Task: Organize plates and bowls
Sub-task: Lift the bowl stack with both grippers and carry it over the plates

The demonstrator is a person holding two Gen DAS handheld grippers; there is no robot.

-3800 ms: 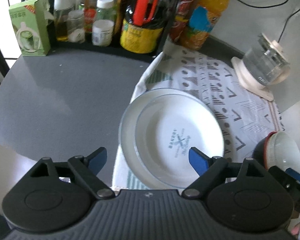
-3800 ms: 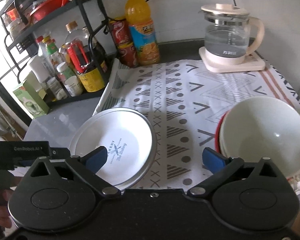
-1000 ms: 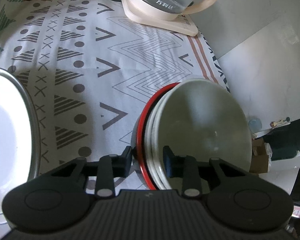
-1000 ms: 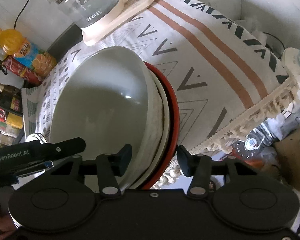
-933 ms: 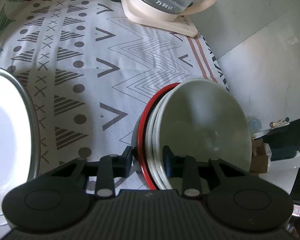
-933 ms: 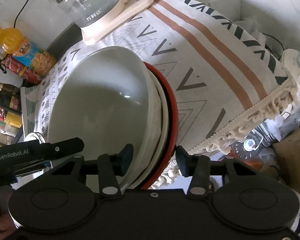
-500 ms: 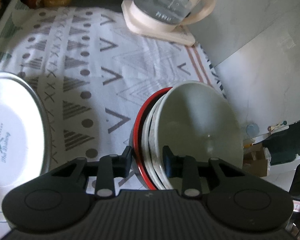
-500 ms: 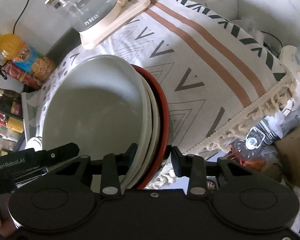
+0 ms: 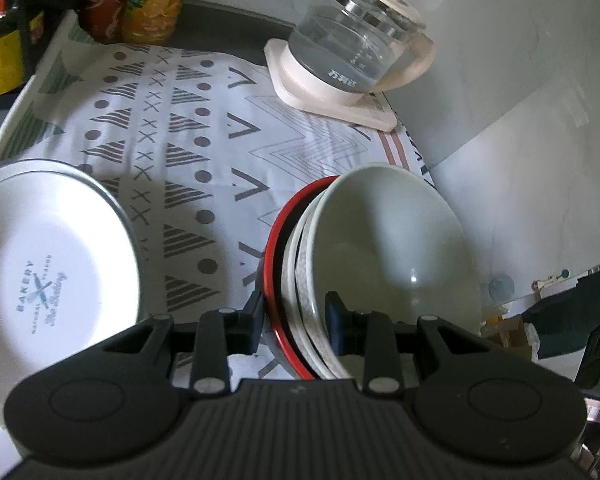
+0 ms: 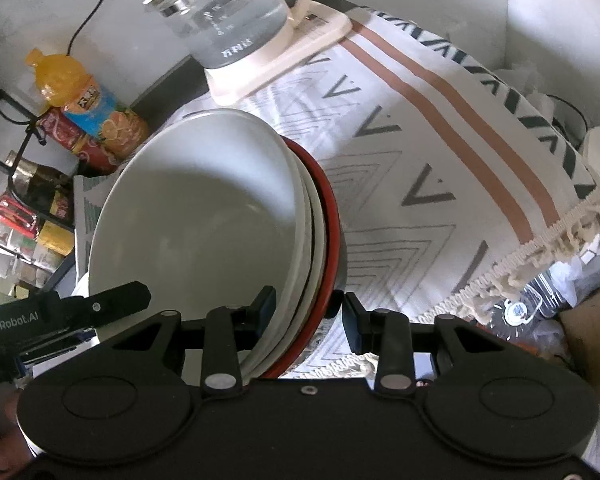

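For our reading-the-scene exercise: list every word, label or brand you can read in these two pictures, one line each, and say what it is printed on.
"BAKERY" and "NATURAL FLAVOR": centre of the white plate.
Script wording beside them on the plate: too blurred to read with certainty.
"GenRobot.AI": body of the left gripper, seen from the right wrist.
Kettle print: Chinese characters, too blurred.
Orange drink bottle and red can labels: unreadable.
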